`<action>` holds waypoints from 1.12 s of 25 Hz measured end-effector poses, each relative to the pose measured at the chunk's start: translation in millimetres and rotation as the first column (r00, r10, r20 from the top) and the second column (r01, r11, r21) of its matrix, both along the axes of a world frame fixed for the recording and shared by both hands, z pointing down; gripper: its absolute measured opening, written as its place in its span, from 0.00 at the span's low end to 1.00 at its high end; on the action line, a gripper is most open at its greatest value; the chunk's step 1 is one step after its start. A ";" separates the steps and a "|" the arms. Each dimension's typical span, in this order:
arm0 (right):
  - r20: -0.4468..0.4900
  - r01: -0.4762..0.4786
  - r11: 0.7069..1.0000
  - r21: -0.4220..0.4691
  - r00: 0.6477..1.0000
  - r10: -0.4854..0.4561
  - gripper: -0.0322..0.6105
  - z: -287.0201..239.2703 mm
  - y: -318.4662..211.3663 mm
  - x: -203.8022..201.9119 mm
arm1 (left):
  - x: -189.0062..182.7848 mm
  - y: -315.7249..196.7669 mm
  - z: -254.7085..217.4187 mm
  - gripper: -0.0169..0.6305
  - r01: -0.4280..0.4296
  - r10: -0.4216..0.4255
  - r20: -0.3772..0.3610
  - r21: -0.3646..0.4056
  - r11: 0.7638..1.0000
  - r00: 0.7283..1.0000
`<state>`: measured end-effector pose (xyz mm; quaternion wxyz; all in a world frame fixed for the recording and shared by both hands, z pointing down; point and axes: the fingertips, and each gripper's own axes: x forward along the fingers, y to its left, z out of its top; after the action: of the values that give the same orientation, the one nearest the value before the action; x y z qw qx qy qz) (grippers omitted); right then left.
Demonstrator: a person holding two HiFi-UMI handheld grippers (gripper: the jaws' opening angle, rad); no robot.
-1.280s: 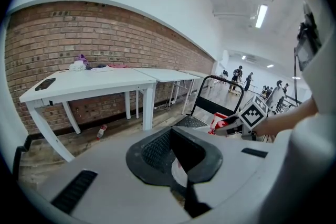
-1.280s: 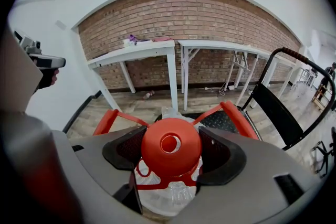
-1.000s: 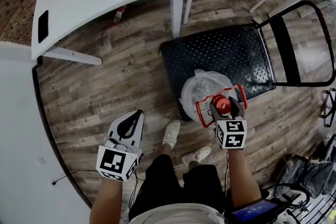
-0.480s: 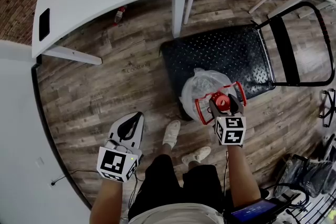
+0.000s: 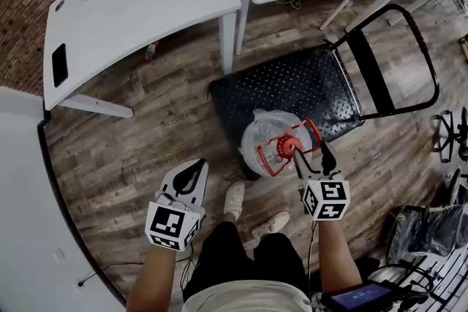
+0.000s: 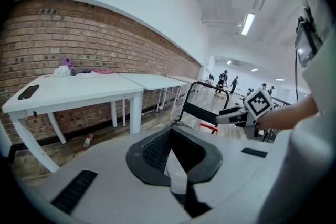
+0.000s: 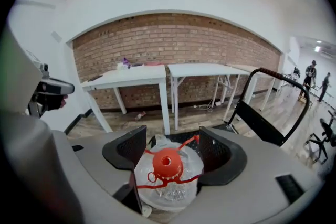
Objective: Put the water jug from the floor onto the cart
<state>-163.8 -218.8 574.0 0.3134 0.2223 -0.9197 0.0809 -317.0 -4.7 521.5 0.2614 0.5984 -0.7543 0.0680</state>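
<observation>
**Jug at the cart's near edge, lift about to count**

The clear plastic water jug (image 5: 257, 139), with its red screw cap (image 5: 287, 145) and red carry handle (image 7: 194, 139), is at the near edge of the black diamond-plate platform cart (image 5: 292, 80). In the head view it overlaps that edge. Whether its base has left the floor cannot be told.

The right gripper (image 5: 311, 156) hangs over the jug's top, on the near side of the cart. Its jaws stand wide, one on each side of the cap, and neither pad visibly presses on the cap or the body. The handle's loop runs close by them, but it is unclear whether it is caught on a jaw. The left gripper (image 5: 196, 168) is held well off the cart's near-left corner, its jaws closed tip to tip with nothing between them.

The step in hand looks like the lift itself. The next move probably calls for a sure hold on the handle. The jug must then rise clear of the cart's near edge and travel over the plate. It should be set down upright toward the middle of the cart, short of the black tubular push bar (image 5: 430, 58) at the cart's right end.
</observation>
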 end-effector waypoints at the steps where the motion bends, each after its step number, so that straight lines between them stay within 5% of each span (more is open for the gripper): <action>1: 0.030 -0.026 1.000 0.011 0.999 0.025 0.54 -19.1 -1.6 5.6 | 0.5 -7.6 -6.9 0.03 -0.026 0.026 0.004 0.016 1.000 1.000; 8: 0.175 -0.176 0.981 0.077 0.971 0.160 0.41 -130.2 0.2 70.4 | 23.3 -52.1 -62.8 0.03 -0.155 0.152 0.034 0.111 0.982 0.988; 14: 0.249 -0.261 0.959 0.108 0.941 0.228 0.29 -173.9 20.7 132.7 | 65.0 -61.0 -111.8 0.03 -0.225 0.213 0.088 0.156 0.962 0.973; 28: 0.384 -0.360 0.919 0.163 0.881 0.277 0.07 -238.9 111.0 273.6 | 191.2 15.5 -175.1 0.03 -0.262 0.238 0.125 0.225 0.939 0.963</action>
<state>109.9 -107.8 335.1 0.0976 0.3876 -0.9145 0.0634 -125.8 10.7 346.5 0.1400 0.7126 -0.6864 0.0376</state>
